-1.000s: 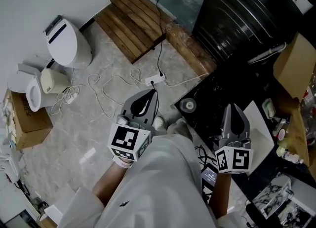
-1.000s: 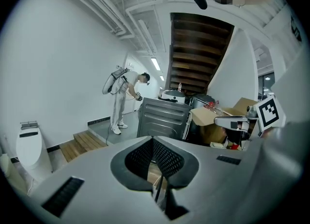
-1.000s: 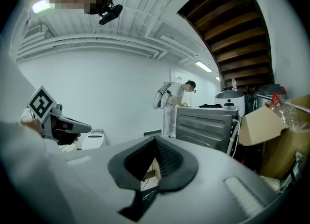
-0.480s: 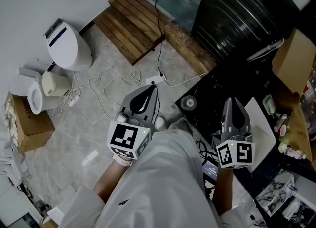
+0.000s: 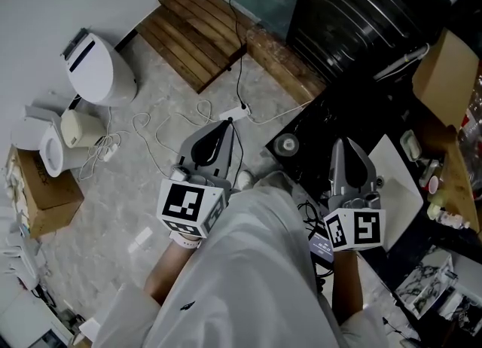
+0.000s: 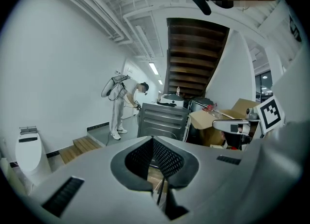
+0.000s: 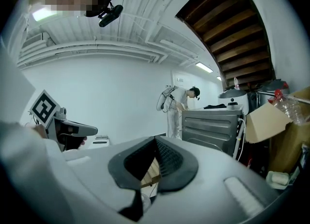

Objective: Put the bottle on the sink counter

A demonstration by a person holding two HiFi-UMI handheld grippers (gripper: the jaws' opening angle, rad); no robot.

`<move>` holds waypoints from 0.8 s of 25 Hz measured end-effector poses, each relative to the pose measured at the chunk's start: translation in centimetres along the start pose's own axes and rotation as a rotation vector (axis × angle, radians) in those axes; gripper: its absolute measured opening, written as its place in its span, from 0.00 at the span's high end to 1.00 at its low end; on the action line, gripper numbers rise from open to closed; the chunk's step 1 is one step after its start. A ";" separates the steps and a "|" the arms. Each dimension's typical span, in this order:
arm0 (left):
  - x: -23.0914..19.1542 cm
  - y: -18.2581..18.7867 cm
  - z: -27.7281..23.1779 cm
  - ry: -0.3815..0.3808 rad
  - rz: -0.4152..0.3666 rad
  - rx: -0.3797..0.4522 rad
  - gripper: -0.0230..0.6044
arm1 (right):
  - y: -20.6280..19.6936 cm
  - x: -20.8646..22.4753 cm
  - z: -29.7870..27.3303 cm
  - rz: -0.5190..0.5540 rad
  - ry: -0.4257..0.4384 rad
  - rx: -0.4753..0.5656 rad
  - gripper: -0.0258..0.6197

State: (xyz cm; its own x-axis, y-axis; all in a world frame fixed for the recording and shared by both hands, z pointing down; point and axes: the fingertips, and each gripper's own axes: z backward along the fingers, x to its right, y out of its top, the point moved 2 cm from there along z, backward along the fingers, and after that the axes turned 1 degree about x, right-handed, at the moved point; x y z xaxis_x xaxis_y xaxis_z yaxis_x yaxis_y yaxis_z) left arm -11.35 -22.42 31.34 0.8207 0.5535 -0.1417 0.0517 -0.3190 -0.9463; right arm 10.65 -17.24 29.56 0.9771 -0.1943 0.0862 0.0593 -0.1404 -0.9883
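Note:
My left gripper (image 5: pixel 227 123) is held out over the marble floor, jaws closed to a point with nothing between them; its own view shows the tips (image 6: pixel 152 139) meeting. My right gripper (image 5: pixel 338 143) hangs beside it over a dark cluttered surface, also shut and empty (image 7: pixel 155 138). Far off to the right, a clear plastic bottle with a red cap (image 7: pixel 290 105) lies on top of a cardboard box (image 7: pixel 264 121). The same bottle (image 6: pixel 212 108) shows small in the left gripper view. Neither gripper is near it.
A white toilet (image 5: pixel 98 68) and a wooden step platform (image 5: pixel 196 30) lie ahead on the left. Cables and a power strip (image 5: pixel 235 113) cross the floor. A dark ribbed appliance (image 5: pixel 361 7), a tape roll (image 5: pixel 286 144) and cluttered boxes (image 5: pixel 444 75) fill the right. A person (image 6: pixel 118 104) stands far off.
Both grippers stay shut and keep almost the same places. The head view has tilted a little, so the floor and the clutter sit slightly higher in the picture.

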 end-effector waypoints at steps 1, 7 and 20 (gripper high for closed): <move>0.1 0.0 0.0 -0.001 0.001 0.001 0.95 | 0.1 -0.4 0.0 -0.001 0.006 0.003 0.94; 0.3 0.1 0.6 -0.005 0.007 0.010 0.95 | 0.5 -1.5 -0.1 0.005 0.032 0.016 0.94; 0.2 -0.1 1.7 0.010 0.020 0.023 0.95 | 0.3 -1.9 0.4 0.038 0.029 0.001 0.94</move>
State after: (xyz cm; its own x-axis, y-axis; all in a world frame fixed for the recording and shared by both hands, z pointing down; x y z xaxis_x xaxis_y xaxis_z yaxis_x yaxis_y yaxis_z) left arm -12.13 -20.97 30.93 0.8270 0.5396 -0.1578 0.0224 -0.3122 -0.9498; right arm 8.89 -16.50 29.03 0.9723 -0.2280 0.0523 0.0226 -0.1310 -0.9911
